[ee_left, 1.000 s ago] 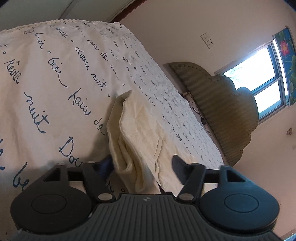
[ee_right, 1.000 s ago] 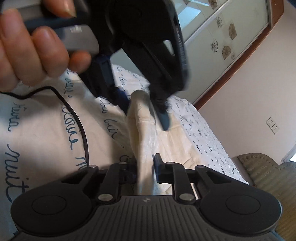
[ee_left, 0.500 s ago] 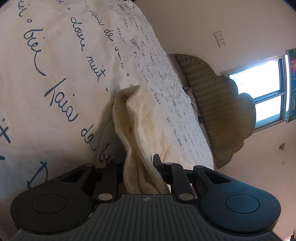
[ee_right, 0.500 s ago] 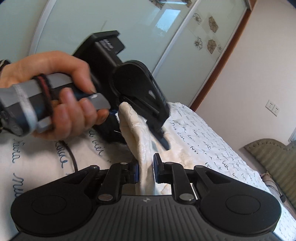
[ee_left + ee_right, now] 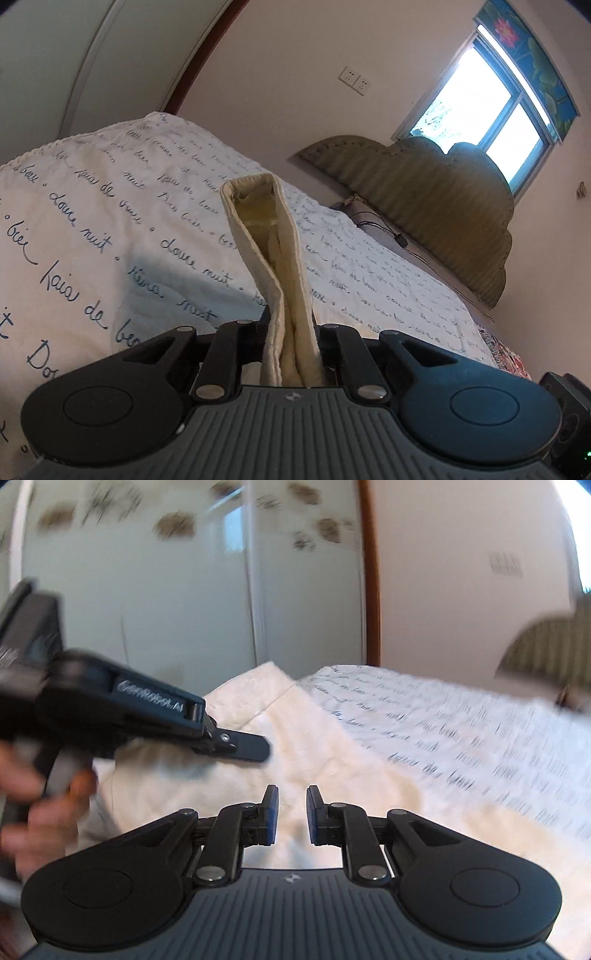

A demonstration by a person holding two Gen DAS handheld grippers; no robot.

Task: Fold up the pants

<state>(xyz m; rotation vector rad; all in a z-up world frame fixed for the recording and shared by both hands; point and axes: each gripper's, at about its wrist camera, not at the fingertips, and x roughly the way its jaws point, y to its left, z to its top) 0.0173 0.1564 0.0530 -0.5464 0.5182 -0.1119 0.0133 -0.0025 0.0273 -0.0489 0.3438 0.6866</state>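
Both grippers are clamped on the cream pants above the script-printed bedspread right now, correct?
Not quite. Only the left gripper is clamped on the cream pants. The right wrist view shows the right gripper with jaws apart and nothing between them, above the pants and script-printed bedspread.

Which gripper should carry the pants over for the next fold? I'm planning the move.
Left. The left gripper is shut on the pants, lifted off the bed; the right gripper is open, holding nothing.

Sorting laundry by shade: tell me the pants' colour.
Cream, off-white pants, plain with no print; clearest in the left wrist view.
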